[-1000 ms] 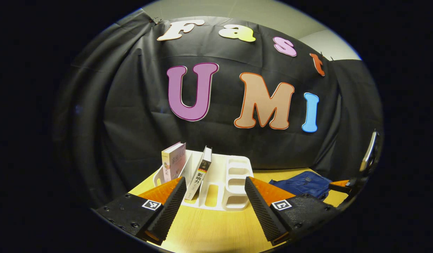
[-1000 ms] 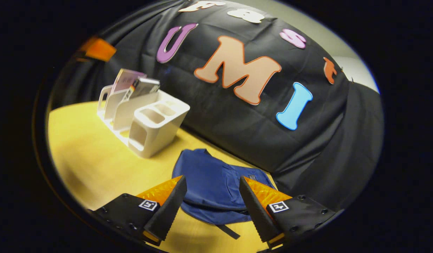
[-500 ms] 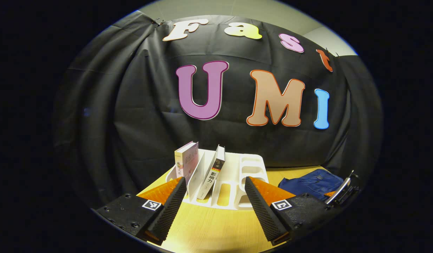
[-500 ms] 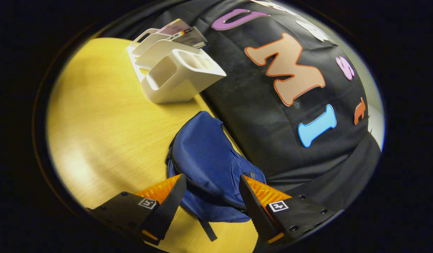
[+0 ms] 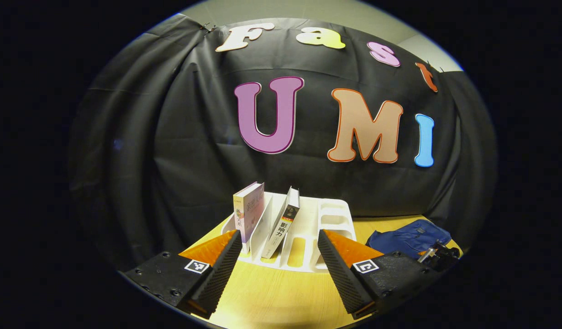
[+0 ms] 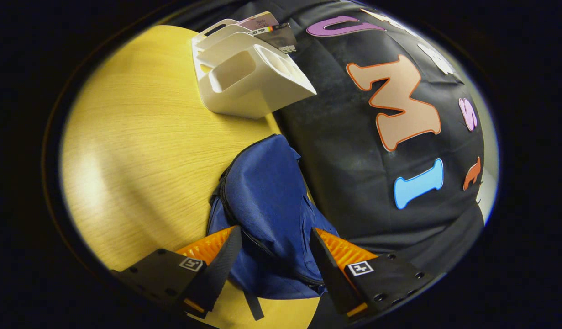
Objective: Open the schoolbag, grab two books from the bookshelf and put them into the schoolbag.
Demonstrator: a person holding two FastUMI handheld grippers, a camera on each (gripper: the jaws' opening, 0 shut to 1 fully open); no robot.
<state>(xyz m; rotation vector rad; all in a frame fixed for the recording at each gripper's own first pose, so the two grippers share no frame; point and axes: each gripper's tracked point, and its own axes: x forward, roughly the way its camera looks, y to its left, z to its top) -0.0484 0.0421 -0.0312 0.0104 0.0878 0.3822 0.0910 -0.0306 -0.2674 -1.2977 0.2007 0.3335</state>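
In the left gripper view, the left tongs [image 5: 277, 260] stand apart and empty over the table [image 5: 271, 301], facing the white bookshelf [image 5: 308, 242] at twelve o'clock. A pink book [image 5: 248, 214] stands in it, and a second book [image 5: 283, 224] leans just beside it. The blue schoolbag [image 5: 406, 237] lies at three o'clock, with the other gripper [image 5: 438, 251] at its near edge.

In the right gripper view, the right tongs [image 6: 274, 258] hang apart over the schoolbag [image 6: 267, 201], whose zip looks closed; the bookshelf [image 6: 249, 77] sits at eleven o'clock. I'd say opening the bag is the step in hand. Next they must find the zip pull and pinch it.
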